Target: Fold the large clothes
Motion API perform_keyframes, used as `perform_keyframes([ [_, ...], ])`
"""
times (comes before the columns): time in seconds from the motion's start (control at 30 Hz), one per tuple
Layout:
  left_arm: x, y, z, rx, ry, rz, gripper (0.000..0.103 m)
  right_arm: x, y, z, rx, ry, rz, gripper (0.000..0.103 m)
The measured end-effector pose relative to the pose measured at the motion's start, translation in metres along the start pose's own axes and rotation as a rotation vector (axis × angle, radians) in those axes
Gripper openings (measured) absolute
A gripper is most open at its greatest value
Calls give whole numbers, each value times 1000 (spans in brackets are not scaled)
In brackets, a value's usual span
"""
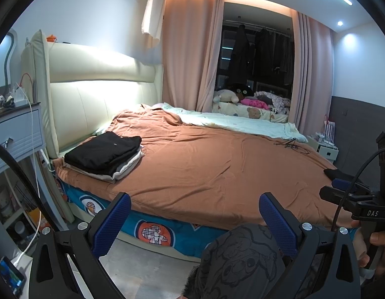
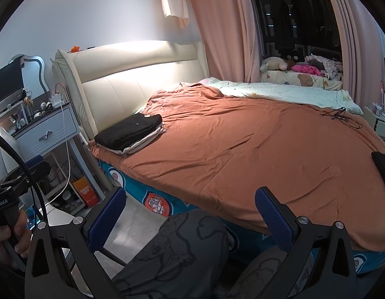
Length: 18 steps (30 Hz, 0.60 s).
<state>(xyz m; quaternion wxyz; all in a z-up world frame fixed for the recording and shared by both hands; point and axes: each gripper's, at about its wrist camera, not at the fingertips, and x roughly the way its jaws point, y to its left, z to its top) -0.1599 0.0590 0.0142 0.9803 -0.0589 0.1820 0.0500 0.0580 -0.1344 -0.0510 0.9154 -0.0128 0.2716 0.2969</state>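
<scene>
Bed [image 2: 242, 149] under a rust-orange sheet is the landmark, and its middle lies bare, likely kept free as the folding surface. Pale blanket [image 2: 279, 91] is pushed to the bed's far side, out of the way.

Stack of folded clothes [image 1: 105, 155], black on top and white or grey beneath, sits at the bed's near head corner just beside the headboard [image 1: 100, 92]; probably parked there as finished pieces so it doesn't crowd the work area. A dark garment [image 1: 333, 173] pokes in at the bed's foot-side edge, mostly cut off, probably next to fold, can't tell what kind.

Left gripper [image 1: 195, 221] hangs off the bed's near edge above the person's patterned trousers [image 1: 242, 256], fingers spread wide, nothing between them. Right gripper [image 2: 190, 220] same: wide apart, empty, held off the near edge. Both look idle, between garments.

Thin black cable [image 2: 339, 115] lies on the sheet near the blanket's edge.
</scene>
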Motion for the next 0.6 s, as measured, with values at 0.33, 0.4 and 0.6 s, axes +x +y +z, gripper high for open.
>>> perform_keyframes([
  [0.33,5,1,-4,28,11,4,103,-2,1,0,-7,10,0,103],
  [0.4,3,1,-5,33,12,6,103,-2,1,-1,-5,14,-2,103],
  [0.6,-7,4,-5,42,-1,7,103,-6,1,0,7,21,-4,103],
])
